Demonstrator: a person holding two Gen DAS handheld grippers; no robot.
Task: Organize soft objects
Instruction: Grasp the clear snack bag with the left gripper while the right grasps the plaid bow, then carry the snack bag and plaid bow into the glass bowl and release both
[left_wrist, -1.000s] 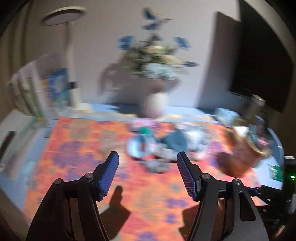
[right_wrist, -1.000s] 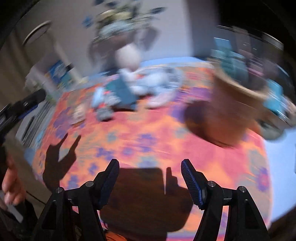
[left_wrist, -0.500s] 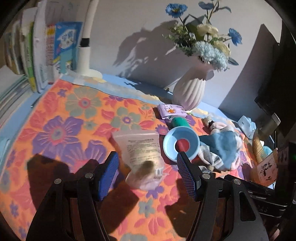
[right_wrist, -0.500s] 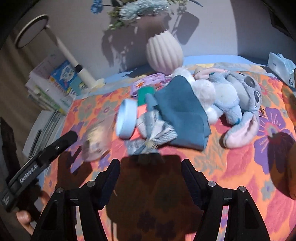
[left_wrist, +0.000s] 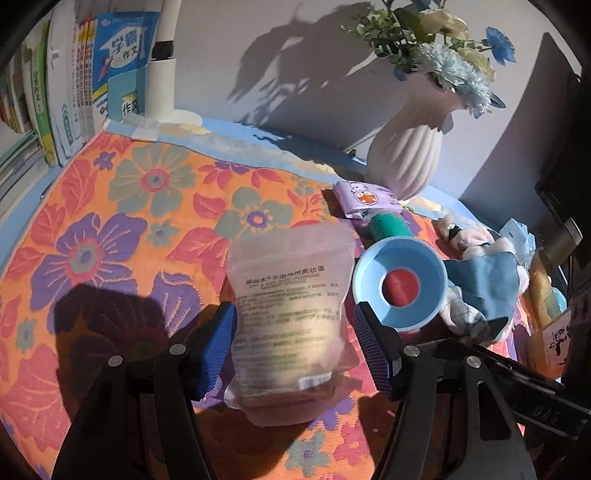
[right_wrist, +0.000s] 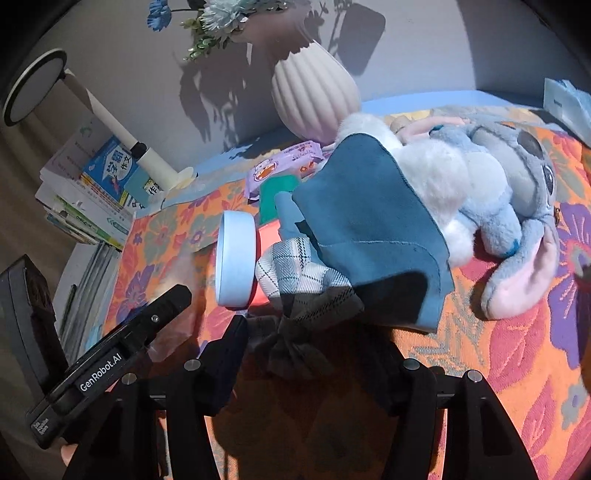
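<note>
Left gripper (left_wrist: 295, 350) is hanging over the flowered cloth (left_wrist: 110, 240) on the surface, jaws open and straddling a translucent pouch (left_wrist: 291, 321) with printed text; the blue pads are sitting either side of it, and whether they are touching it is unclear. Right gripper (right_wrist: 314, 363) is angling down at the soft pile, its jaws having just been closing, still open, with the shadowed end of a plaid cloth piece (right_wrist: 299, 280) lying between them and not pinched. A teal cloth (right_wrist: 369, 236) is draping over the plaid piece and leaning on a grey-blue plush toy (right_wrist: 498, 192), which is lying on its side to the right. A light blue round dish (right_wrist: 236, 264) is standing on edge just beside the plaid piece. A purple wipes pack (right_wrist: 284, 162) is sitting behind, near a ribbed white vase (right_wrist: 314, 96) with flowers. Books (left_wrist: 74, 81) and a lamp base (left_wrist: 162, 92) are standing at the far left edge.
</note>
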